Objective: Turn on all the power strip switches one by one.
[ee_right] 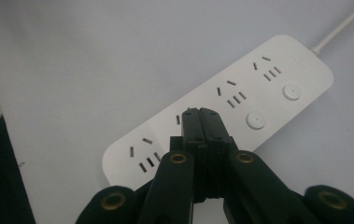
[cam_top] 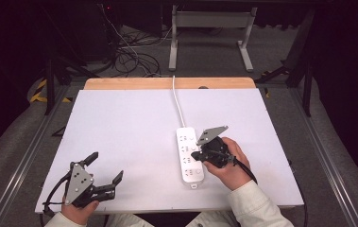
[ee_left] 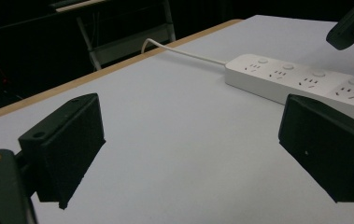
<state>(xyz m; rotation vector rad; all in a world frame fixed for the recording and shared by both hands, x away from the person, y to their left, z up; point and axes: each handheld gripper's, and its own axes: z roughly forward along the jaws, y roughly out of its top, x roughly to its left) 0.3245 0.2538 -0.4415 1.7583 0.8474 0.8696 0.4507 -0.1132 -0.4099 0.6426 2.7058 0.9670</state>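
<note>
The right gripper (cam_top: 196, 154) has its fingers clenched together, tip poised over the smooth white plastic power strip (cam_top: 189, 155), a rounded bar lying lengthwise right of the bench (cam_top: 120, 123) centre. The right gripper view picks out slotted sockets and round buttons (ee_right: 255, 120). The left gripper (cam_top: 106, 169) sits near-left, fingers released wide over matte white bench.
</note>
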